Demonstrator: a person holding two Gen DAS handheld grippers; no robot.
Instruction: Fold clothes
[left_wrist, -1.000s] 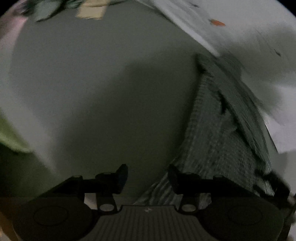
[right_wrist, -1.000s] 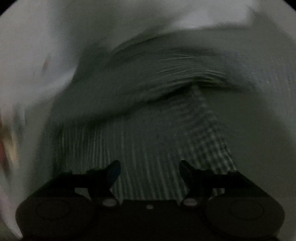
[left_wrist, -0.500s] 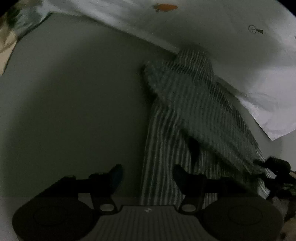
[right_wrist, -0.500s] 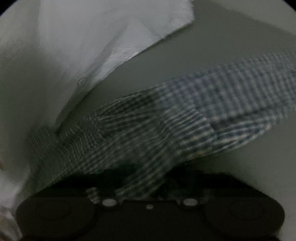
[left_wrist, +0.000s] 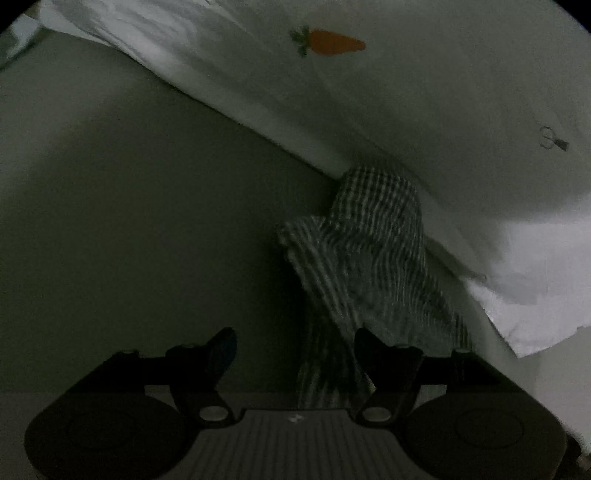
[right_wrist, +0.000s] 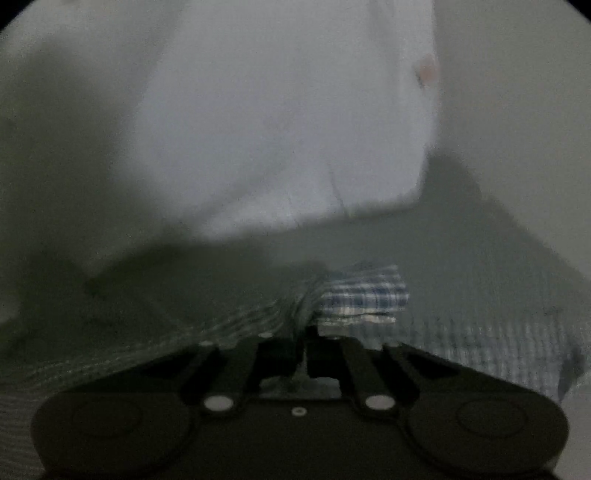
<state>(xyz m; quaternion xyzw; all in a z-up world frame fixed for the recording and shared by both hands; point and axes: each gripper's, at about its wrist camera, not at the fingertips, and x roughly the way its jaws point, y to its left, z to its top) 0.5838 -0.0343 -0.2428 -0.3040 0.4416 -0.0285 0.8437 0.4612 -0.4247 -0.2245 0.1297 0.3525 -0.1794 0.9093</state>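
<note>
No brand, label or readable writing shows anywhere; the only marks are one orange carrot print (left_wrist: 334, 42) and one small dark print (left_wrist: 552, 139) on the white sheet (left_wrist: 424, 110).

You have one checked garment (left_wrist: 373, 258) to deal with, one white sheet, and two claws. The garment lies on the plain grey surface (left_wrist: 147, 221) (whether that is a table or a bed cannot be told), its far end tucked against the sheet's edge, directly below the carrot print in the left wrist view.

Your left claw (left_wrist: 295, 350) stands wide open and grips nothing. Its jaws have just been opening further. A strip of the checked garment runs down between the fingers, closer to the right finger (left_wrist: 384, 354), with no pad pressing on it.

Your right claw (right_wrist: 304, 350) is nearly closed, pinching a bunched fold of the checked garment (right_wrist: 364, 295) between its pads; its jaws have just eased open slightly, but the cloth stays caught. The fold pokes out past the fingertips, toward the white sheet (right_wrist: 277, 129), and the rest of the garment spreads to both sides under the claw.
</note>
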